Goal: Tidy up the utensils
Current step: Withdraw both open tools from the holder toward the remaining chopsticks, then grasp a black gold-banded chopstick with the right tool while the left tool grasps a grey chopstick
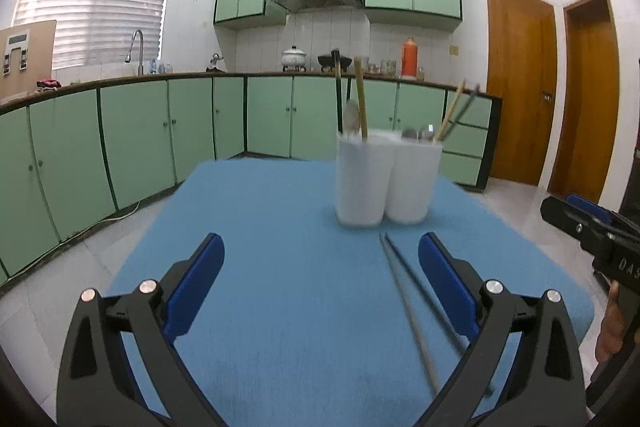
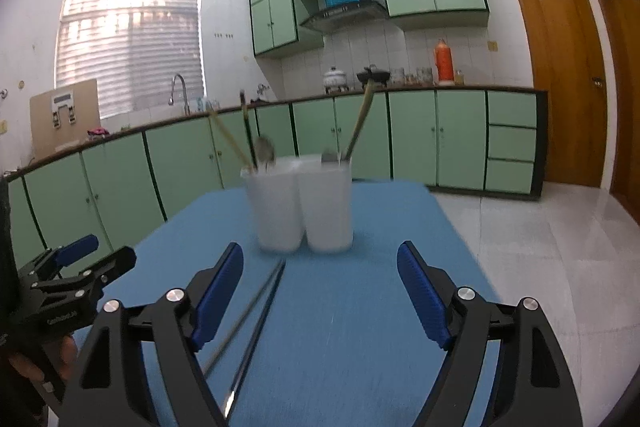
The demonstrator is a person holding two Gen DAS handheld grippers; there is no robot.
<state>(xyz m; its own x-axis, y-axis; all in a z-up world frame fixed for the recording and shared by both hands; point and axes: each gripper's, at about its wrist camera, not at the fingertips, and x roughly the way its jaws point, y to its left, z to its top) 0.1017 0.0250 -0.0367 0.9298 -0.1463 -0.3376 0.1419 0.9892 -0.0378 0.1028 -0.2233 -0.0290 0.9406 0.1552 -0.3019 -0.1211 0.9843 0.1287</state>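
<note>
Two white holders are standing touching side by side on the blue tabletop (image 1: pixel 260 267) in your left wrist view: the left holder (image 1: pixel 362 183) is carrying a spoon and bamboo chopsticks, the right holder (image 1: pixel 414 183) is carrying spoons and more chopsticks. Your left gripper (image 1: pixel 320 267) is hovering over the cloth with its fingers (image 1: pixel 198 283) spread wide, pinching nothing. A loose pair of metal chopsticks (image 1: pixel 416 311) is lying flat just in front of the holders, running beside the right-hand finger. Your right gripper (image 1: pixel 592 227) is showing at the right edge.

Right wrist view: your right gripper (image 2: pixel 320 287) is holding its fingers (image 2: pixel 424 295) spread apart, empty. The metal chopsticks (image 2: pixel 256 319) are lying beside its left-hand finger, near the holders (image 2: pixel 304 207). Your left gripper (image 2: pixel 76 267) is sitting at the left edge.
</note>
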